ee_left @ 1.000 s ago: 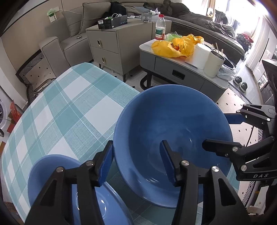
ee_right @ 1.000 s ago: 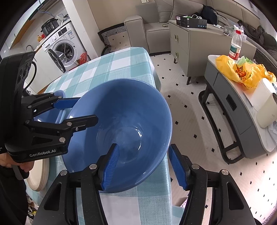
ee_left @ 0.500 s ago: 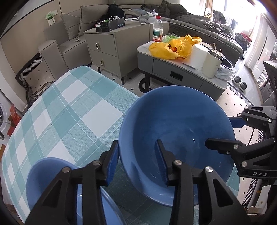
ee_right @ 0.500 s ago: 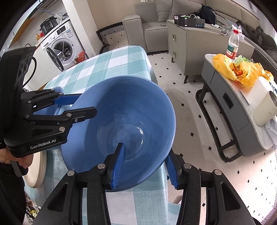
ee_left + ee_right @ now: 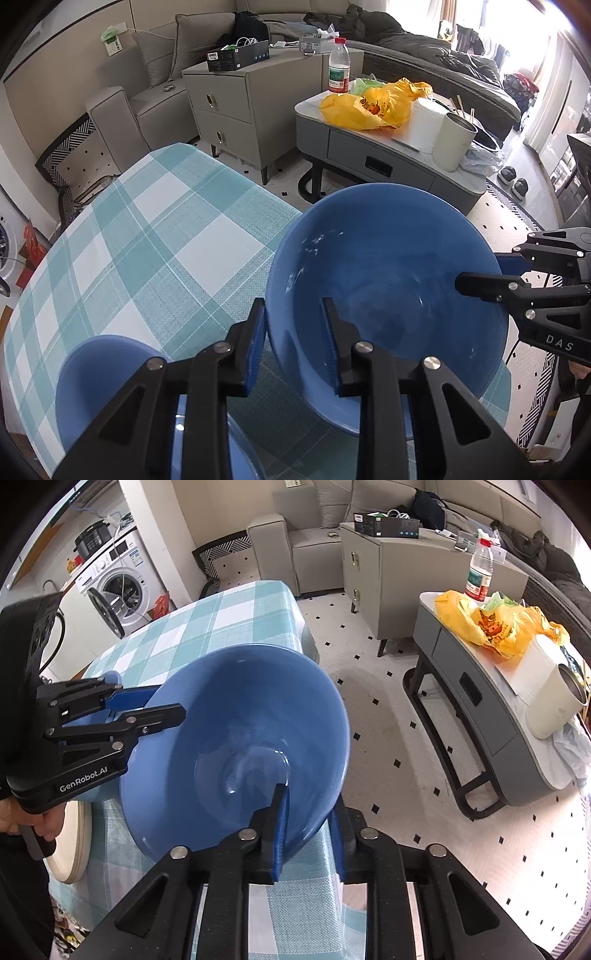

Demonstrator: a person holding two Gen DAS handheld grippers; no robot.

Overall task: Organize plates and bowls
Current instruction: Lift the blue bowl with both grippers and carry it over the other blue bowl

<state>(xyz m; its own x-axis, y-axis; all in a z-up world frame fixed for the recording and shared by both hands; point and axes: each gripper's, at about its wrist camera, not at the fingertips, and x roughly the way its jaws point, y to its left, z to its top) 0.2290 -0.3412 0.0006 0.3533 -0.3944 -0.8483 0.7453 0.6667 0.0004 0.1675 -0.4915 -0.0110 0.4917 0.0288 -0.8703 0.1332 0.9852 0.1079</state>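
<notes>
Big bowl (image 5: 388, 291) pinched at opposite rims.
Left tongs (image 5: 293, 347) and right tongs (image 5: 308, 830), jaws just closing, each clamp its wall above the tabletop (image 5: 147, 236).

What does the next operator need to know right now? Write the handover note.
Left gripper: jaws just closed, now clamped on the near rim of the large blue bowl.
Right gripper: jaws just closed too, clamped on the opposite rim of that bowl.
The bowl sits at the edge of the checked tablecloth.
A smaller blue bowl waits at the left gripper's left, with a blue plate beside it.
Done: two-handed grip made.
Left: lift, then stack the dishes.
</notes>
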